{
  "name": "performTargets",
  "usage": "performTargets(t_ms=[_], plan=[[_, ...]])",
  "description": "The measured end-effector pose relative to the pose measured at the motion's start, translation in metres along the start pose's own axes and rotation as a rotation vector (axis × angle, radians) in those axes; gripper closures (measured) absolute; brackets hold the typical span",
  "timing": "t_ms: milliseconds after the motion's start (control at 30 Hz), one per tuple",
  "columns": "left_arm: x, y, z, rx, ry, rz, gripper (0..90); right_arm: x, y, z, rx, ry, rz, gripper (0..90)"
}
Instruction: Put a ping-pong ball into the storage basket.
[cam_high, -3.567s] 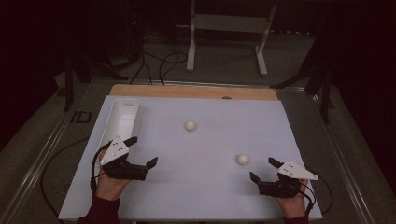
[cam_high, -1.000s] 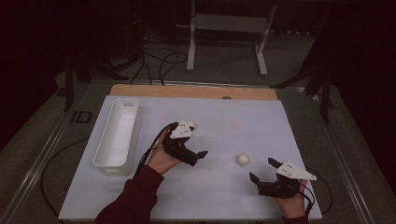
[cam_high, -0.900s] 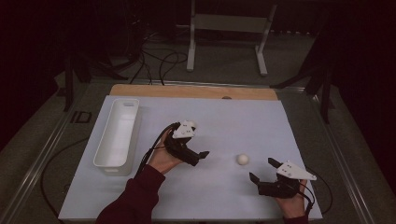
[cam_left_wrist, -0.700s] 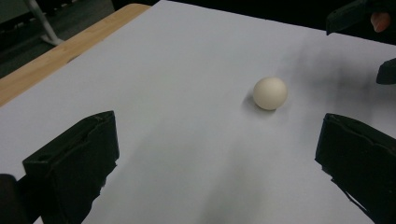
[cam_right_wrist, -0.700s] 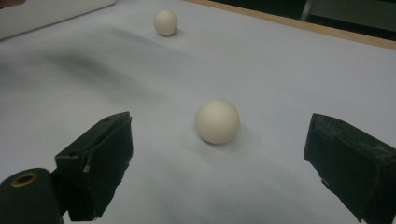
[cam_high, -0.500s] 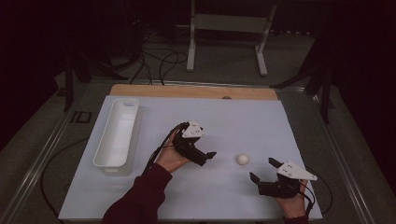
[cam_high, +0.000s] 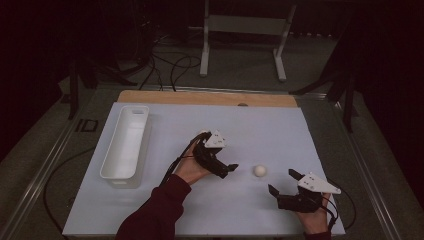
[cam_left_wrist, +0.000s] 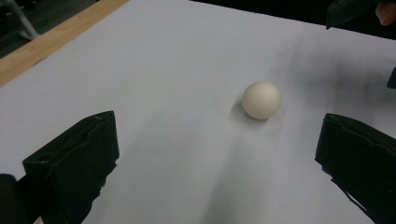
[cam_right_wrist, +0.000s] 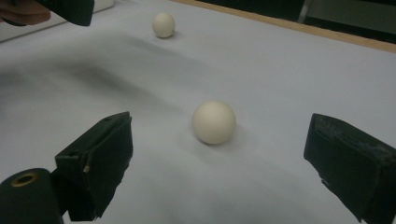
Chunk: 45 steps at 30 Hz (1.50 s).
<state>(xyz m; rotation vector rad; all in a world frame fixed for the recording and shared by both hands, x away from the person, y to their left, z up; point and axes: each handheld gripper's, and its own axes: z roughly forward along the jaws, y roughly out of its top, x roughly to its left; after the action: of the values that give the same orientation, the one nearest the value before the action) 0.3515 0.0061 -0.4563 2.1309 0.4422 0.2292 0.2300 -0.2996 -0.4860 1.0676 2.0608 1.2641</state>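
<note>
**A small, light ball that likes to roll**

Closest to the person is the right gripper (cam_high: 281, 181). Its two black jaws are spread wide and there is nothing between them. It sits low near the front edge of the white table (cam_high: 165, 220).

Just past it is the near ball (cam_high: 259, 170). It is small, round and cream colored. It lies alone on the table, between the two grippers and touching neither.

I think this ball is very light and hard, like a ping-pong ball. It looks smooth, so it could slip. It is round, so one little bump could send it rolling away. A hard squeeze might dent it.

The best place to hold it is across its middle, with one jaw on each side. The jaws should come down around it first and then close gently.

A bit farther on is the left gripper (cam_high: 227, 170). Its jaws are wide apart too, and it holds nothing. It points at the near ball, which shows ahead of the jaws in the left gripper view.

Farther off, the right gripper view shows a far ball (cam_right_wrist: 163, 24) resting on the table by the left hand.

Off to the left stands a long white bin (cam_high: 109, 172). I cannot see anything in it.
</note>
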Motion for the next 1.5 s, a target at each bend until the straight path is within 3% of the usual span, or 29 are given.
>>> performTargets(t_ms=[933,1267,1500], plan=[[-0.010,0.010,0.034,0.035,-0.042,0.007,0.0,-0.002,-0.002,-0.002,-0.005,-0.006,-0.005,7.9],[-0.011,0.013,0.043,0.048,-0.050,-0.012,0.0,-0.003,-0.002,-0.004,-0.005,-0.009,-0.005,7.9],[-0.015,0.019,0.051,0.063,-0.062,0.005,0.0,-0.004,-0.002,-0.005,-0.006,-0.010,-0.005,7.9]])
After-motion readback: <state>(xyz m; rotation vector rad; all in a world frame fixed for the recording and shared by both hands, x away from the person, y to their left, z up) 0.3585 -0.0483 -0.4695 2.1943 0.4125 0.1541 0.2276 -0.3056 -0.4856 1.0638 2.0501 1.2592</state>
